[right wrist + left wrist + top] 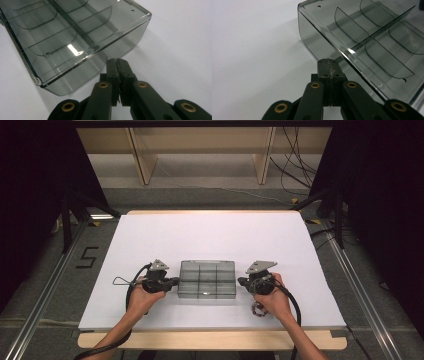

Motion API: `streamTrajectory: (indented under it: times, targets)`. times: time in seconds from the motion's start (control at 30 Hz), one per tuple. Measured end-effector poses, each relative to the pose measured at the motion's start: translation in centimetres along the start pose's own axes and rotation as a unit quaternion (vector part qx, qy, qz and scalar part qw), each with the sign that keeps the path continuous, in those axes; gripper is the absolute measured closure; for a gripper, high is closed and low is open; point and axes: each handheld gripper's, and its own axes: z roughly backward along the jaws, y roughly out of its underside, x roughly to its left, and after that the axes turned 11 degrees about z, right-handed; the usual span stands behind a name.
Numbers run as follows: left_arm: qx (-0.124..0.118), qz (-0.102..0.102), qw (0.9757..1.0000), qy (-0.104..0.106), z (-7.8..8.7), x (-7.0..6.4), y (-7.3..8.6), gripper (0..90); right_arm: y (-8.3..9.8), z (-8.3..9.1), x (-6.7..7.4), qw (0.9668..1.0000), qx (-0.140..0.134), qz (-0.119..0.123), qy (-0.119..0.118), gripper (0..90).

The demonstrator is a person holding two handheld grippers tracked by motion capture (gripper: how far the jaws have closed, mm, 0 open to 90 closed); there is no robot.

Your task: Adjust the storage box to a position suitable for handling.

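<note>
Resting near the front middle of the white rectangular table top [210,235], the smoky grey, see-through plastic compartment box [207,279] lies flat between the two hands. From the high view, thin dividers split the box into a grid of small cells, though the contents of the cells cannot be made out from there. The left gripper [172,281] sits at the box's left end wall and the right gripper [241,281] at its right end wall, each pointing inward toward the box, with a grey three-cornered plate on top and a black cable trailing back along the forearm.

The left gripper view brings in what the high view cannot: the left gripper [329,65] has its two black jaws pressed flat together with nothing between them, and their tips lie right at the box's [367,42] outer wall, just below its rounded rim. Whether the tips actually press the plastic cannot be told. This view also shows curved, clear partitions inside the cells, which look bare.

The right gripper view shows the right gripper [117,65] with jaws likewise closed on nothing, tips meeting, a thin seam between them. They stand just beside the rounded corner of the box [75,37], above the bare table surface. The box's glossy rim catches a bright reflection here.
</note>
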Motion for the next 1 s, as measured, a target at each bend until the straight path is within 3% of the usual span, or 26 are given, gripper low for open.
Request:
streamTrajectory:
  times: [0.03,0.13,0.3,0.33,0.43,0.47,0.5,0.53,0.6,0.67,0.7,0.73,0.77,0.87,0.97,1.0]
  targets:
    - [0.000,0.000,1.0000,0.000,0.0,0.0,0.0,89.2,-0.1,0.1,0.0,0.9999,0.011,0.001,-0.005,88.8]
    - [-0.002,-0.004,1.0000,0.001,-0.2,-0.4,0.1,89.2,-0.1,-0.1,0.1,1.0000,-0.005,0.001,-0.005,88.6]
    - [0.000,-0.005,1.0000,0.002,-0.3,-0.7,0.2,89.2,0.1,0.2,0.0,1.0000,0.008,0.002,-0.002,89.2]
    - [-0.001,-0.010,0.9999,0.003,-0.3,-0.8,0.2,89.2,0.1,0.1,-0.1,1.0000,-0.001,0.007,0.000,89.6]
    - [0.002,-0.016,0.9999,0.003,-0.3,-1.0,0.2,89.3,0.2,0.4,-0.1,0.9999,0.011,0.003,-0.004,90.0]
    - [0.001,-0.014,0.9999,0.003,-0.4,-1.1,0.2,89.3,0.3,0.3,-0.1,1.0000,-0.002,0.003,0.002,90.0]
    - [-0.003,-0.011,0.9999,0.002,-0.5,-1.3,0.2,89.3,0.3,0.5,-0.3,0.9999,0.007,0.007,-0.003,90.0]
    - [0.004,-0.023,0.9997,0.001,-0.4,-1.3,0.2,89.3,0.5,0.6,-0.2,1.0000,0.006,0.000,-0.002,90.0]
    - [-0.004,-0.014,0.9999,-0.002,-0.5,-1.6,0.3,89.3,0.6,0.5,-0.2,1.0000,-0.003,-0.002,0.002,90.0]
    - [-0.001,-0.034,0.9993,-0.012,-0.5,-2.1,0.3,89.4,0.9,0.8,-0.3,1.0000,-0.001,0.000,-0.004,90.0]
    - [-0.001,-0.034,0.9993,-0.012,-0.5,-2.1,0.3,89.4,0.9,0.8,-0.3,1.0000,-0.001,0.000,-0.004,90.0]
    - [0.002,-0.052,0.9985,-0.014,-0.5,-2.4,0.3,89.4,1.4,1.0,-0.2,0.9998,0.000,-0.012,-0.014,90.0]
    - [0.002,-0.043,0.9990,-0.011,-0.6,-2.6,0.3,89.4,1.5,1.1,-0.2,0.9998,0.001,-0.013,-0.012,90.0]
    - [0.001,-0.049,0.9988,-0.009,-0.7,-2.7,0.3,89.4,1.6,1.3,-0.2,0.9998,0.004,-0.013,-0.012,90.0]
    - [0.004,-0.053,0.9985,-0.010,-0.7,-2.9,0.3,89.4,1.8,1.4,-0.1,0.9998,-0.014,-0.013,0.001,90.0]
    - [0.001,-0.055,0.9984,-0.010,-0.7,-3.1,0.4,89.4,1.8,1.8,-0.1,0.9998,0.005,-0.017,-0.005,90.0]
